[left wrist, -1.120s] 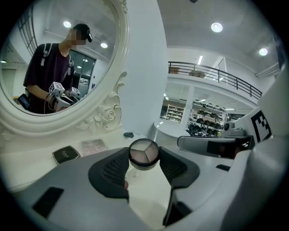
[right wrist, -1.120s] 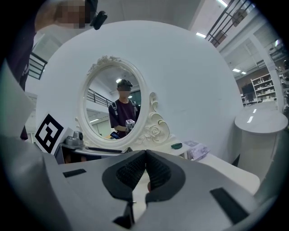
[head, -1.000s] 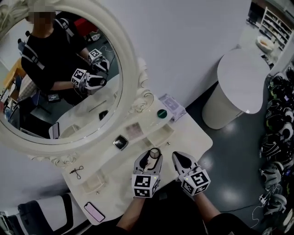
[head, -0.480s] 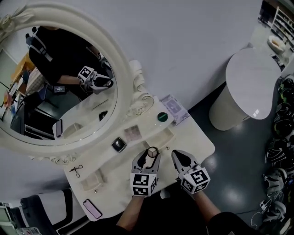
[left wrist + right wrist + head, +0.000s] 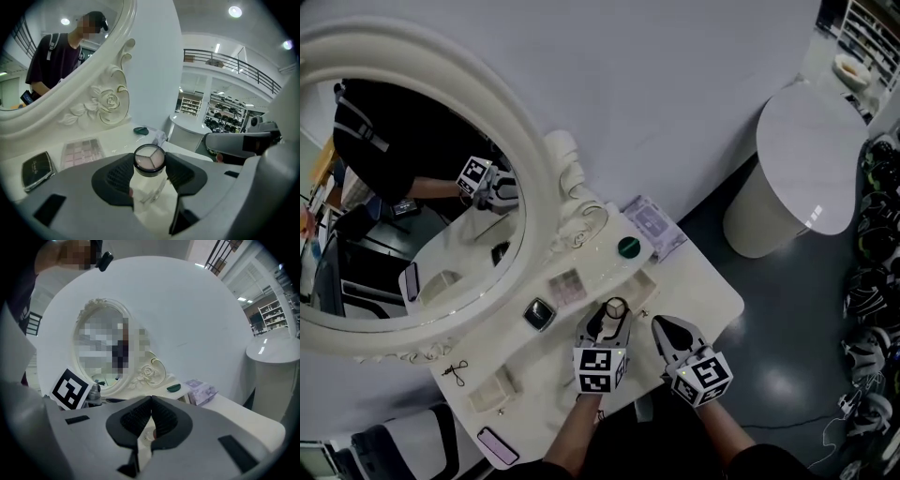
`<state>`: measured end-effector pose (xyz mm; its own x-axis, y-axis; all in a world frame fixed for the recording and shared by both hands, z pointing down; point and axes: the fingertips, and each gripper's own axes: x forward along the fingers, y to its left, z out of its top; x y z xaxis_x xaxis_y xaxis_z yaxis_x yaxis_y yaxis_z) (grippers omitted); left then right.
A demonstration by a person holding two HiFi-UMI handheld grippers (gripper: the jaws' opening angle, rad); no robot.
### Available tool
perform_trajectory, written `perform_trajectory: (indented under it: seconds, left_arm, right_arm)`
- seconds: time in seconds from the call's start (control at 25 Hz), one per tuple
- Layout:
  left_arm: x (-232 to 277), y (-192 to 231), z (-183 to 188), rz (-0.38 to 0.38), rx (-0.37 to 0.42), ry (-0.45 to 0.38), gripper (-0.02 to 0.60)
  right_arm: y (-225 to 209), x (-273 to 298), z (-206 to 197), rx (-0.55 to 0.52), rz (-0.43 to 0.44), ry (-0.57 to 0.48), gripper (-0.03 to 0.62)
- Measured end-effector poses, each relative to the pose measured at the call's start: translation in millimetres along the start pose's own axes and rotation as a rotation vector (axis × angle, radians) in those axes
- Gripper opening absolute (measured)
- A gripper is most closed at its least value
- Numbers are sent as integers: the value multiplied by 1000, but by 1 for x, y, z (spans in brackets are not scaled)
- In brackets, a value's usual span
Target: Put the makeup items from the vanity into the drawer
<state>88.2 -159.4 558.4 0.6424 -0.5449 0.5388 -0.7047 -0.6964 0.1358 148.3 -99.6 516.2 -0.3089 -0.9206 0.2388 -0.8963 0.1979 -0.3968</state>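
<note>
beyond the makeup

a round white pedestal table (image 5: 802, 155) stands at upper right on the dark glossy floor (image 5: 778, 366). dark rounded gear (image 5: 874, 272) crowds the right edge. a plain pale wall (image 5: 675, 84) fills top centre. a pink flat phone (image 5: 496, 445) lies lower left.

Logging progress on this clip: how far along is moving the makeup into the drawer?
Done: nothing visibly put away yet. In hand: the left gripper is shut on a round compact; the right gripper is shut and empty. Left: the eyeshadow palette, black compact and green round case lie on the vanity top.
</note>
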Motion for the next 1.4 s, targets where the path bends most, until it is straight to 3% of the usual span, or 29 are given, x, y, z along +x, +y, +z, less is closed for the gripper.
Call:
perform_trajectory:
  seconds: [0.4, 0.76, 1.12, 1.4]
  left_arm:
    - [36, 5, -22, -34, 11, 75, 221]
    - [28, 5, -24, -19, 2, 51, 219]
    - [-4, -12, -7, -6, 31, -22, 72]
    - [-43, -29, 11, 30, 34, -98, 15]
  right_arm:
    - [-18, 4, -10, 25, -44, 19, 23]
    - [-22, -1, -12, 25, -47, 26, 23]
    - [-15, -11, 1, -6, -8, 9, 23]
    - [2, -25, 17, -52, 63, -5, 23]
